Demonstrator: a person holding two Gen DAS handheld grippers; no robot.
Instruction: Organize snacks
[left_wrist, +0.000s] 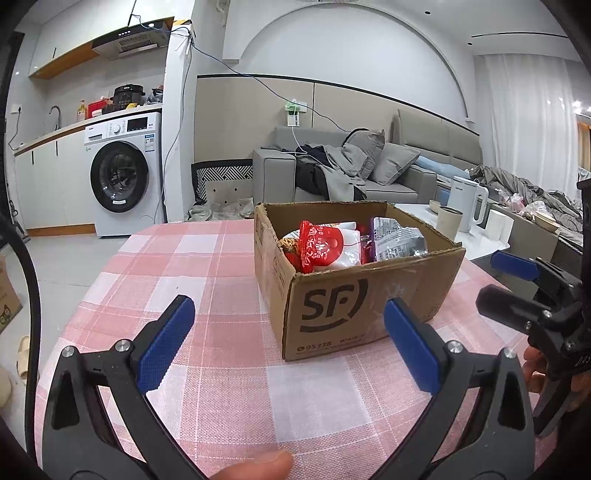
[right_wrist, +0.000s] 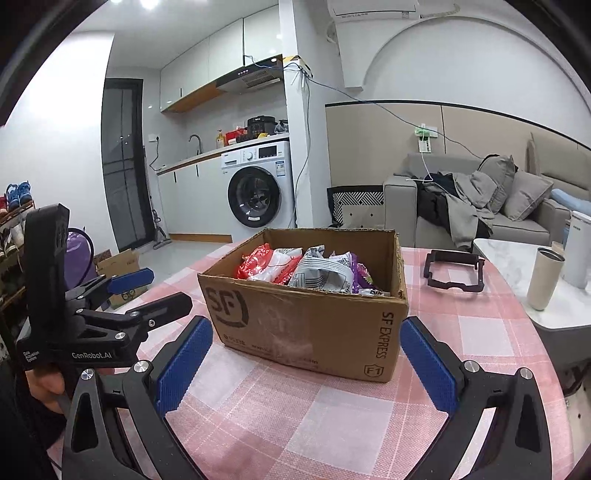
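Cardboard box sits open-topped on the pink checked tablecloth, and the snack packets already lie inside it — a red one against a grey printed one, crowded together, none on the cloth that I can see. My left gripper hangs low before the box's near corner, fingers spread wide and empty; my right gripper faces the box's long side, equally wide, holding nothing. That fits packets freshly gathered in — or a full box waiting to be sorted; I cannot tell which. A black frame lies beyond the box.
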